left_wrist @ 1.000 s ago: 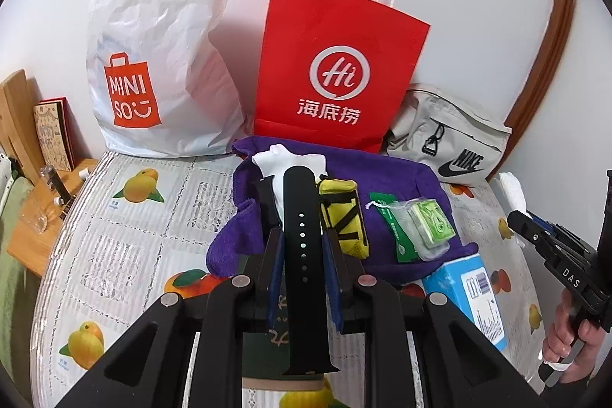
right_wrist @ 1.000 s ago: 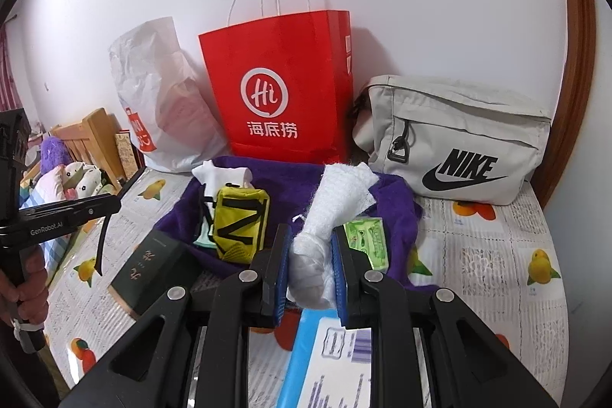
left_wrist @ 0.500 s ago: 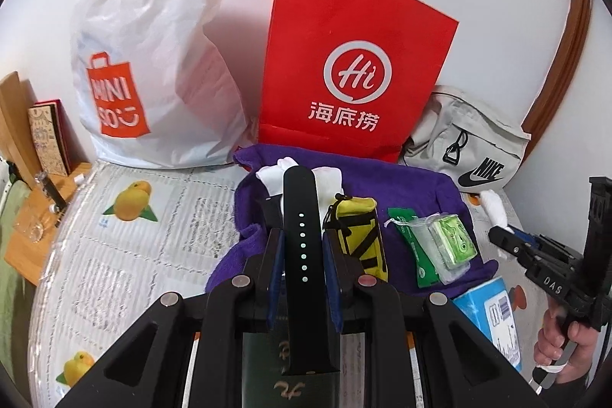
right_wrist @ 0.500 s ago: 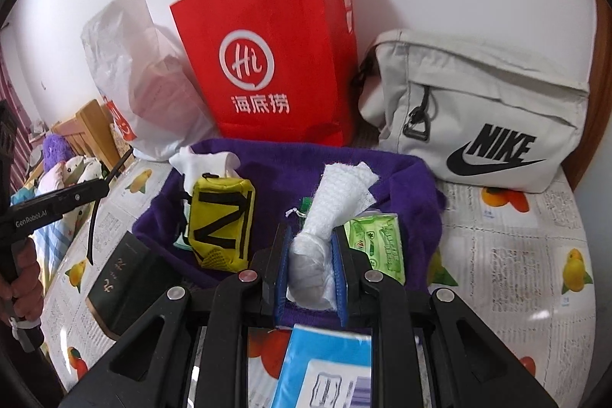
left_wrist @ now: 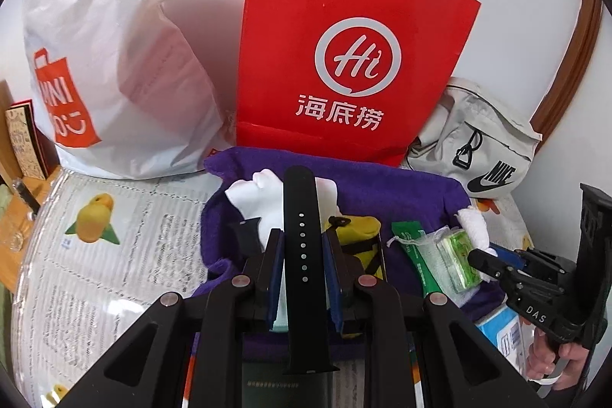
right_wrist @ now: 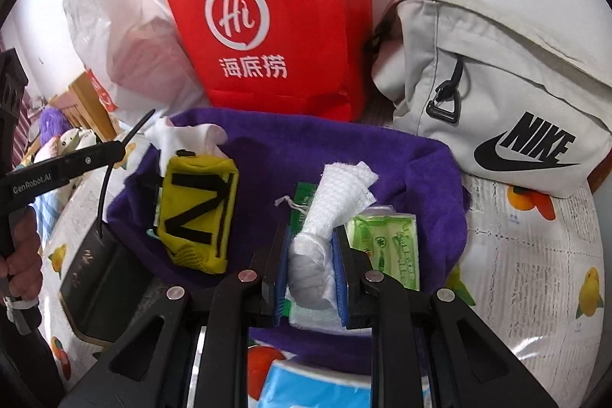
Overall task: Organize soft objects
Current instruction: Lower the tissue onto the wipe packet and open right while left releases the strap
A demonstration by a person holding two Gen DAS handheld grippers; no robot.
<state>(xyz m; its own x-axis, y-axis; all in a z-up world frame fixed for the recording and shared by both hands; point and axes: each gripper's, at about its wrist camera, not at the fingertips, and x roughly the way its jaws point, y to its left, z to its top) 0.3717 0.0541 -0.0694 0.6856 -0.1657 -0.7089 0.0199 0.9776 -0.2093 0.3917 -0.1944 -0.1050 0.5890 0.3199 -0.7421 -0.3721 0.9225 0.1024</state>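
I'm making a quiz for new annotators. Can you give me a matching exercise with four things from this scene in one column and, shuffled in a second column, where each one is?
Things
1. black watch strap
2. white rolled cloth
3. yellow pouch
4. red paper bag

Places
A. lying on the purple towel, held by nothing
B. clamped in the right hand-held gripper
C. standing against the wall behind the towel
D. clamped in the left hand-held gripper

Pairs: 1-D, 2-B, 3-A, 4-C
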